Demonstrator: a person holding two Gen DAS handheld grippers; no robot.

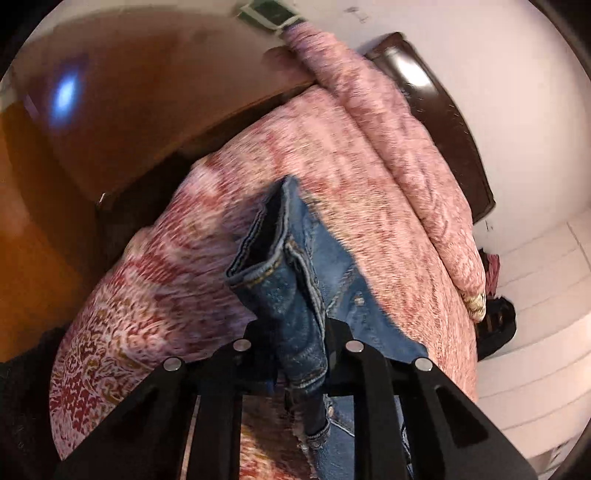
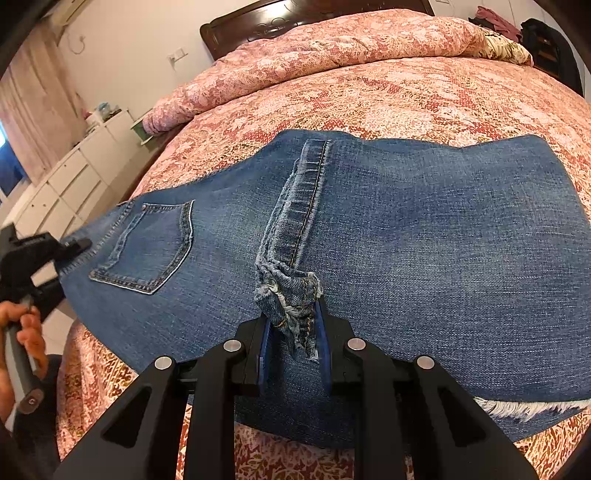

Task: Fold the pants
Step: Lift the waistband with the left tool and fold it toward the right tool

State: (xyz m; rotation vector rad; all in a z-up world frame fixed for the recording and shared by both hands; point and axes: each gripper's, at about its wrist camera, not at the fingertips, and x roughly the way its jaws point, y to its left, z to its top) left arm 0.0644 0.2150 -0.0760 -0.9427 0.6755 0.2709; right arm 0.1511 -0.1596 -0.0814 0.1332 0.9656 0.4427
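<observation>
Blue denim pants (image 2: 406, 236) lie spread across the pink patterned bed, back pocket (image 2: 147, 247) to the left and a frayed hem at the lower right. My right gripper (image 2: 293, 332) is shut on a bunched seam fold of the pants near their near edge. My left gripper (image 1: 301, 332) is shut on the waistband end of the pants (image 1: 280, 258), which stands up between its fingers. The left gripper also shows in the right wrist view (image 2: 74, 244) at the pants' left edge, held by a hand.
The bed (image 2: 369, 92) carries a rolled pink quilt (image 2: 295, 51) along its far side before a dark wooden headboard (image 2: 258, 22). White drawers (image 2: 66, 184) stand left of the bed. Dark items (image 2: 546, 40) sit at the far right.
</observation>
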